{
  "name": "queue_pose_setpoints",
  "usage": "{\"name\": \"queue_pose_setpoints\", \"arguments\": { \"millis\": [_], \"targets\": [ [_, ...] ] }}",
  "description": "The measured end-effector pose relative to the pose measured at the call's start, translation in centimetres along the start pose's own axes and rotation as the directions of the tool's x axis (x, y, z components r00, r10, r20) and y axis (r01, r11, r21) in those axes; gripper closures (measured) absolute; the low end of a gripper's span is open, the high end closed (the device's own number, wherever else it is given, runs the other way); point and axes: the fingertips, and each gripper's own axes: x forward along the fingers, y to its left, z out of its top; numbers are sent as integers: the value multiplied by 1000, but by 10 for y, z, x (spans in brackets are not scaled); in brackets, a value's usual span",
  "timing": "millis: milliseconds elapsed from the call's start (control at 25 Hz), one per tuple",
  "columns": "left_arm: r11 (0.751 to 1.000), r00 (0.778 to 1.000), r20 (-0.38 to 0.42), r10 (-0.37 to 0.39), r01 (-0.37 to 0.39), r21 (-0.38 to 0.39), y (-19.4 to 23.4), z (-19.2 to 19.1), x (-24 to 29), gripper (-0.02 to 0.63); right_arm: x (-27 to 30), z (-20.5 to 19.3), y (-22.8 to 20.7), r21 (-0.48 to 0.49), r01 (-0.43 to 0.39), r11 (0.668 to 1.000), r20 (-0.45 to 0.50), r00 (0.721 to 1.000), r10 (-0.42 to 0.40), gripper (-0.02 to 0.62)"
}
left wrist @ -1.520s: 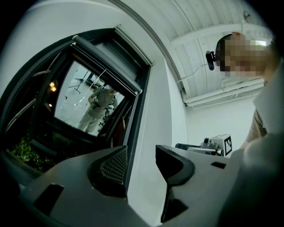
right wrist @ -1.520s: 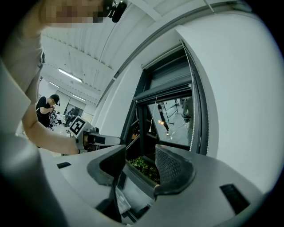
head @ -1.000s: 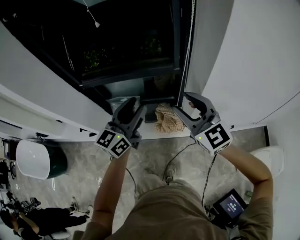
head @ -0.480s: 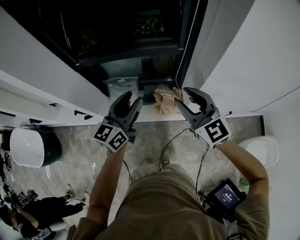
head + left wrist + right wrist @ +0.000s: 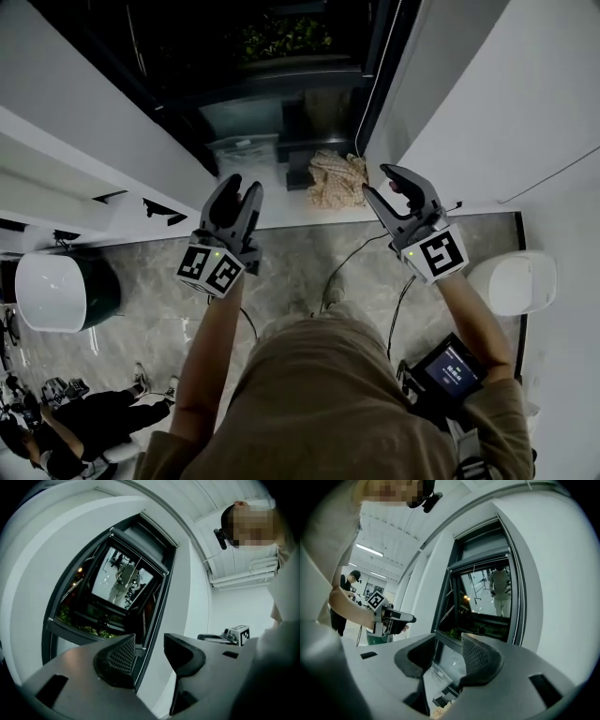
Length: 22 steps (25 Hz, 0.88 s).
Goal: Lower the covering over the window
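Both grippers are up at sill height, pointing level at the dark window (image 5: 281, 56). The left gripper (image 5: 241, 186) hangs in front of the middle of the window sill (image 5: 281, 199), its tongs wide with nothing between them, only the frame beyond. The right gripper (image 5: 378, 180) sits by the sill's right end. Its tongs have just been closing a little, yet they stand well apart and hold nothing.

Why that side? I'd say it's for the bead cord (image 5: 376, 80), which runs down the right edge of the frame, near those tongs and untouched. That cord looks like the way to bring the covering down. The covering (image 5: 480, 548) itself seems gathered at the top of the window with the glass bare below, so the lowering is not yet begun.

A crumpled cloth (image 5: 337, 178) lies at the sill's right end, under the cord's foot, and could get in the way.

Any writing? Only black-and-white square markers on each cube. The small screen (image 5: 455, 367) at the person's hip shows print too small to read.
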Motion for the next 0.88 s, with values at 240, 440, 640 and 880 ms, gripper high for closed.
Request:
{"name": "queue_pose_setpoints", "arguments": {
  "millis": [240,440,640,880],
  "targets": [
    [1000,1000,11,27,-27,4,7,-12,-42,434,-22,-11,14,64,142,988,-2,990,-142,434],
    [999,999,-7,33,-33,-3,7,-26,-75,442,-32,-18,45,110,225,968,-23,974,-224,439],
    [1000,1000,-26,16,-17,-14,0,-46,-108,442,-40,-25,89,131,248,960,-54,968,-243,443],
    [1000,999,-41,10,-10,-11,-5,-66,-150,446,-45,-30,143,139,230,963,-69,972,-223,445]
  ]
}}
